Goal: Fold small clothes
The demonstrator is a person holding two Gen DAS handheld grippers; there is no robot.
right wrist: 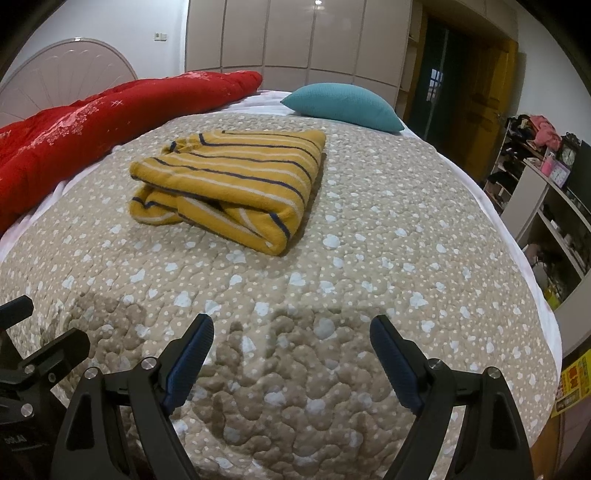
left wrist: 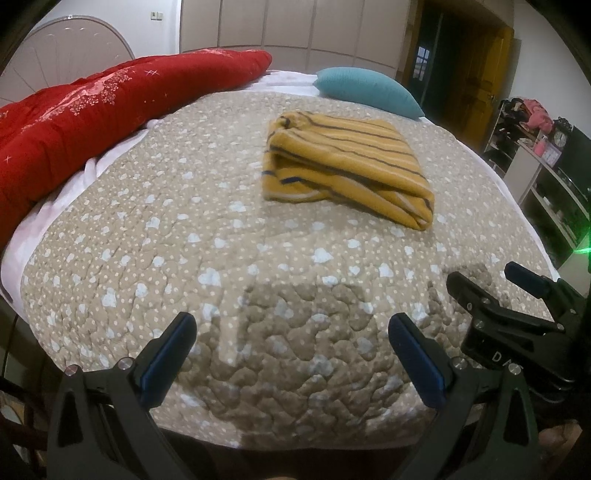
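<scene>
A small yellow garment with dark and white stripes (left wrist: 343, 162) lies folded into a thick rectangle on the beige quilted bed cover (left wrist: 184, 258); it also shows in the right wrist view (right wrist: 229, 184). My left gripper (left wrist: 291, 332) is open and empty, low over the near edge of the bed, well short of the garment. My right gripper (right wrist: 291, 332) is open and empty too, beside the left one; it also shows at the right edge of the left wrist view (left wrist: 487, 280). The left gripper shows at the left edge of the right wrist view (right wrist: 37, 325).
A red quilt (left wrist: 92, 110) lies along the left of the bed by the headboard (left wrist: 74, 51). A teal pillow (left wrist: 369, 90) sits at the far end. Shelves with clutter (right wrist: 546, 177) stand right of the bed. Wardrobes (right wrist: 295, 33) and a door (right wrist: 472, 92) are behind.
</scene>
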